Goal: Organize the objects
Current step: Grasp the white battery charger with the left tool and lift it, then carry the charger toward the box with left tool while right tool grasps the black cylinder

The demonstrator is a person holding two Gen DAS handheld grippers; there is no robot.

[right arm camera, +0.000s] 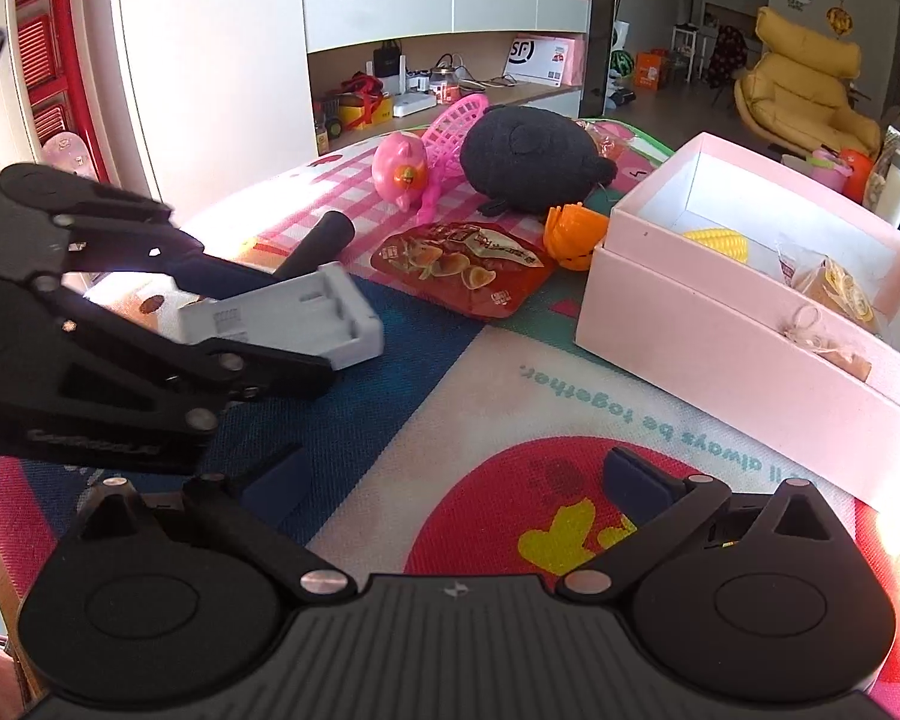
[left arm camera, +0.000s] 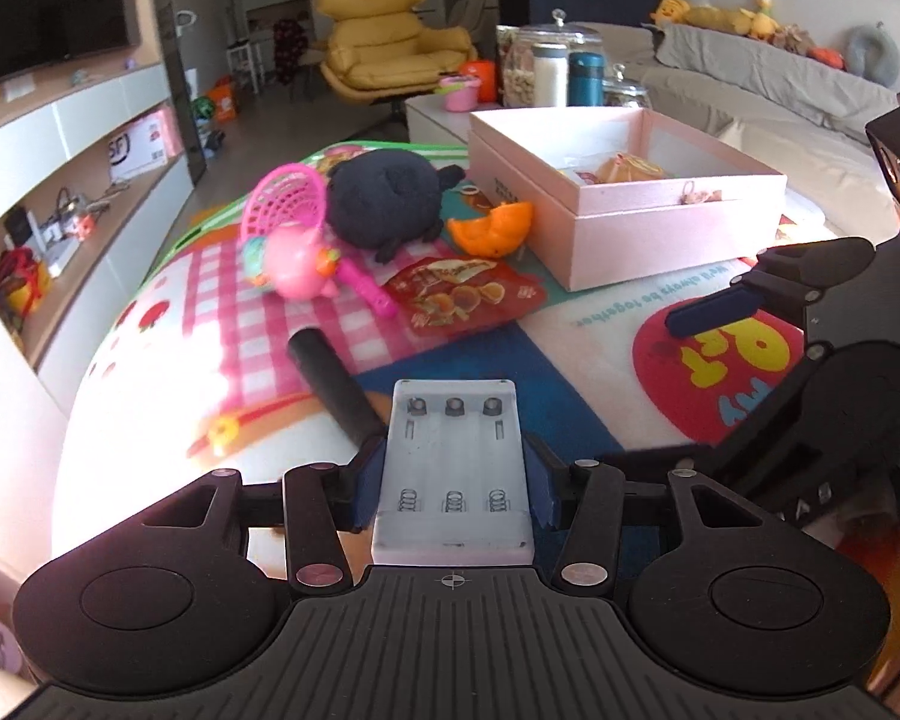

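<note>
- Now the left tongs (left arm camera: 455, 480) are clenched on a white charger (left arm camera: 455, 474), held above the mat (left arm camera: 480, 366) on the table.
- Seen from the right wrist, the charger (right arm camera: 288, 315) sits at 9 o'clock, off the mat.
- Right tongs (right arm camera: 450, 480) are released, jaws wide apart, holding nothing.
- A black tube (left arm camera: 330, 384) lies just at 11 o'clock of the charger.
- Beyond it at 12: a red snack bag (left arm camera: 462, 294), a pink pig (left arm camera: 297, 258), a black plush (left arm camera: 390, 204).
- At 1 o'clock stands the open pink box (left arm camera: 630, 222), an orange toy (left arm camera: 492, 231) beside it.
</note>
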